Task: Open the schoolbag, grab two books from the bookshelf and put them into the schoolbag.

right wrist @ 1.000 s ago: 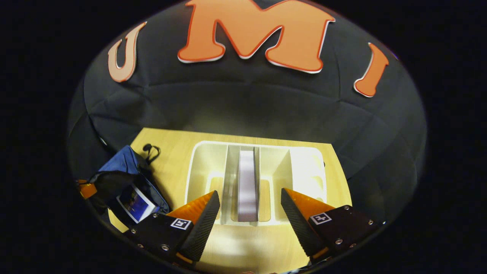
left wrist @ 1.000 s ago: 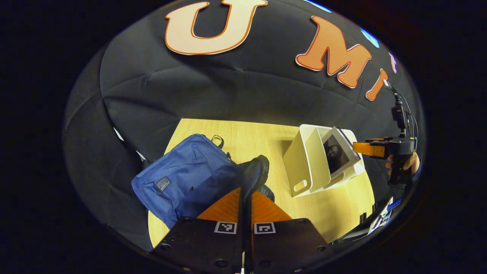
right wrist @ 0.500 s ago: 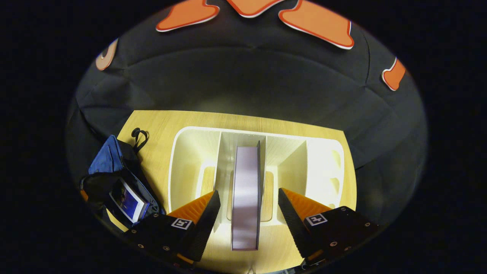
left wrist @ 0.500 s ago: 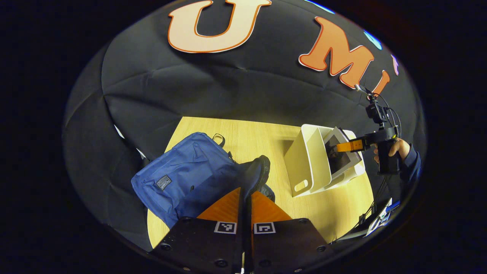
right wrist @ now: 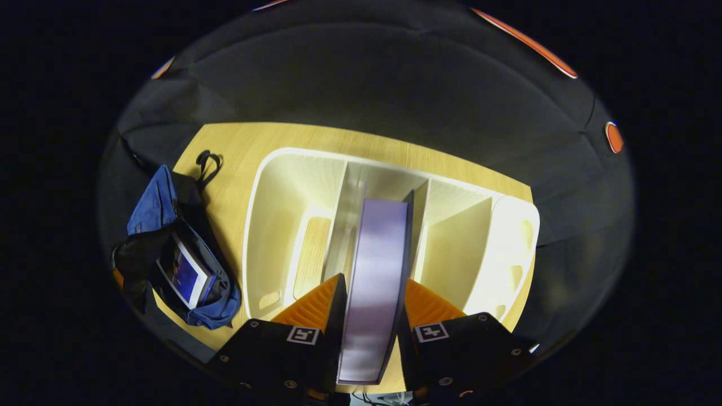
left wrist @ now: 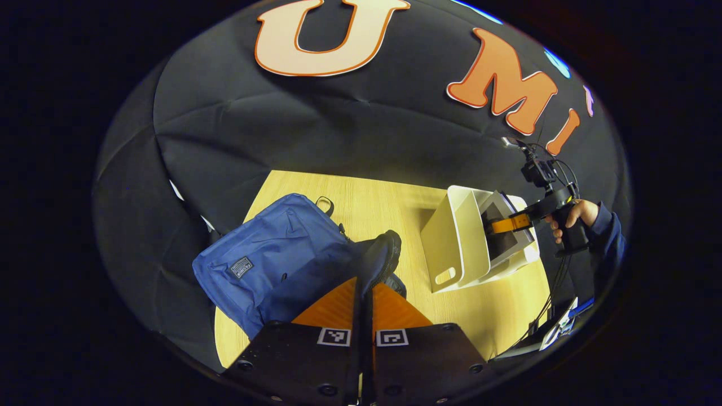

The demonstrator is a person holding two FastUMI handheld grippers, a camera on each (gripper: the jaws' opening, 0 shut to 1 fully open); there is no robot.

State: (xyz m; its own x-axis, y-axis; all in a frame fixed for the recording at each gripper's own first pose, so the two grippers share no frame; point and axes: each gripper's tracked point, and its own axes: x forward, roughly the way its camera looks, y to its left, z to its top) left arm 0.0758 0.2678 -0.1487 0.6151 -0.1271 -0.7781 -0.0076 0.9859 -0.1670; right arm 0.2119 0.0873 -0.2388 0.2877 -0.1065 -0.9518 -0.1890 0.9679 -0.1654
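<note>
Wooden tabletop (right wrist: 265, 141) carries the white bookshelf (right wrist: 282, 214), where a book (right wrist: 372, 282) stands upright in the middle compartment, clamped between the right gripper's (right wrist: 369, 293) jaws. Left of them, the blue schoolbag (left wrist: 271, 259) gapes with another book (right wrist: 186, 273) inside, its black flap (left wrist: 375, 256) pinched by the left gripper's (left wrist: 364, 290) closed jaws.

I can't see much of the first book (right wrist: 186, 274) inside the blue fabric schoolbag (right wrist: 155, 206); its black flap covers part. The standing book (right wrist: 373, 282) in the white plastic bookshelf (right wrist: 282, 225) looks blurred, cover unreadable.
</note>
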